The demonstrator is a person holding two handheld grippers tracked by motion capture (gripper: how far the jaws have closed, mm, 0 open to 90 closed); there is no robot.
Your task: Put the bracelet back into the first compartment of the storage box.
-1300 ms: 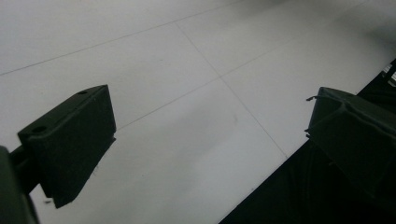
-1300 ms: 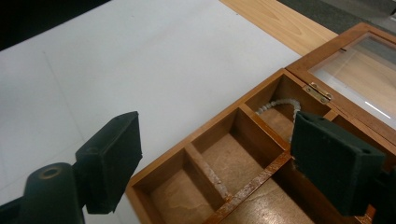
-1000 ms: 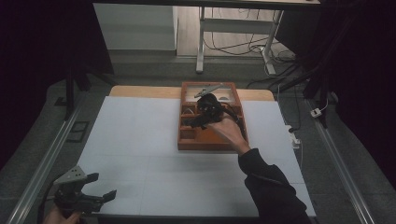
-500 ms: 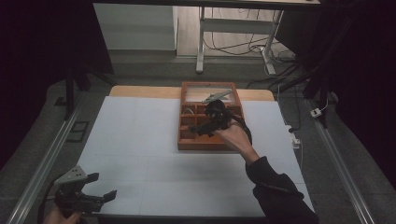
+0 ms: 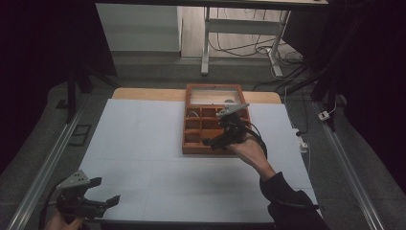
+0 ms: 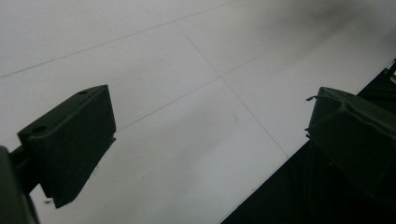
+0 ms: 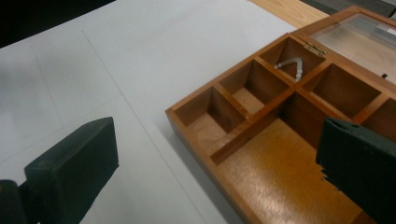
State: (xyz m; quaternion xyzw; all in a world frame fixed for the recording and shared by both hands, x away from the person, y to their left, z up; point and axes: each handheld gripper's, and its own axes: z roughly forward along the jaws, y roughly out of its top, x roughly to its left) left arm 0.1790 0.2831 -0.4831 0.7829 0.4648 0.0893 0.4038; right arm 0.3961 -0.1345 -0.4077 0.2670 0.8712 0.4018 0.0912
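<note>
The right gripper is drawing back toward the person's side of the bench: a second ago it was sitting deeper over the middle of the wooden box, and now it is hanging over the near edge of that box, with the hand behind it pulled closer to the person. Its jaws are standing wide apart with nothing between them, as the right gripper view is showing, where the right gripper is looking across the large near compartment of the box, which is lying bare. Farther back in that view, a small string of white beads is lying in a small compartment next to the hinge of the open glass lid. Judging from the empty, released jaws and the retreat, the right gripper is most likely finishing a placing step and leaving the box, so the beads are probably where they are meant to be, and what remains may be closing the lid or fetching another item. The left gripper is resting at the near left corner of the white bench, well apart from the box, in the same spot as a second ago; the left gripper is also standing open and empty above the bare bench surface, near its front edge.
</note>
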